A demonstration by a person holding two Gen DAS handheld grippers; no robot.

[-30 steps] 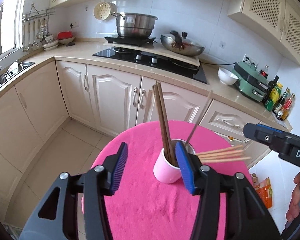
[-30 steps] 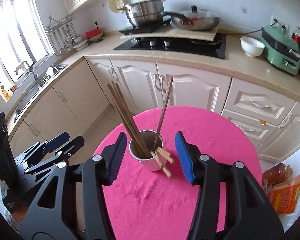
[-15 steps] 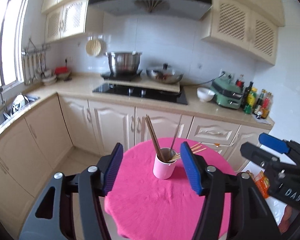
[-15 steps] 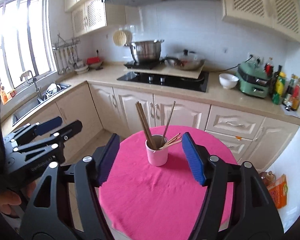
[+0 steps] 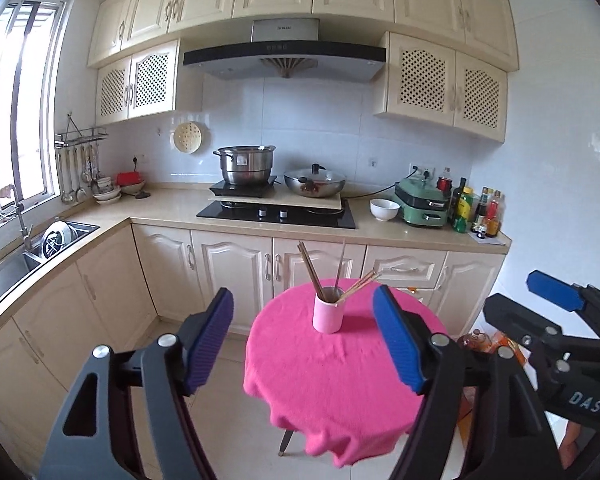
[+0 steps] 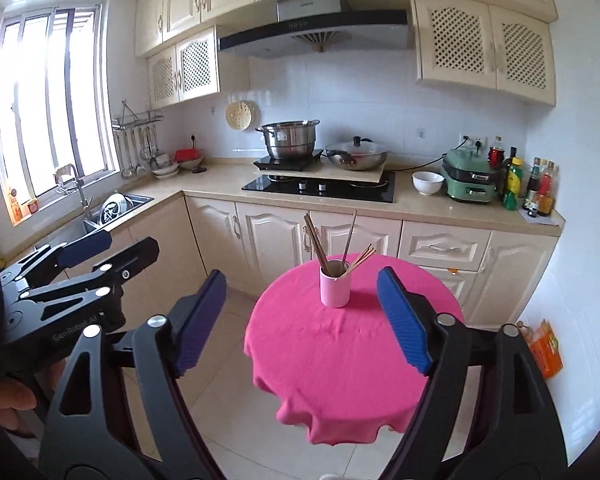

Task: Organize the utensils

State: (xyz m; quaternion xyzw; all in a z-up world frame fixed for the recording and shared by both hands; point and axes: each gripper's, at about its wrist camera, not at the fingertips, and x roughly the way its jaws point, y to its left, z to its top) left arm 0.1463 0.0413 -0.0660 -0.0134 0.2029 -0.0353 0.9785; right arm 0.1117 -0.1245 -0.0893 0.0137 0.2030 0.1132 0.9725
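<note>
left wrist view: the left gripper [image 5: 302, 344] hangs well short of the round table [image 5: 340, 380], its jaws opening with nothing between them. the pink cup [image 5: 328, 315] stands upright on the pink cloth, chopsticks [image 5: 312, 270] in it.

right wrist view: the right gripper [image 6: 302, 322] is likewise empty, jaws opening, apart from the cup.

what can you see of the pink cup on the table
The small pink cylindrical cup stands upright near the middle of the round table's bright pink cloth. Its outside is matte pink, and its inner wall looks metallic. It holds a bundle of brown wooden chopsticks: some lean left, one stands nearly upright, several fan out to the right. Only the cloth and the chopsticks touch it.
</note>
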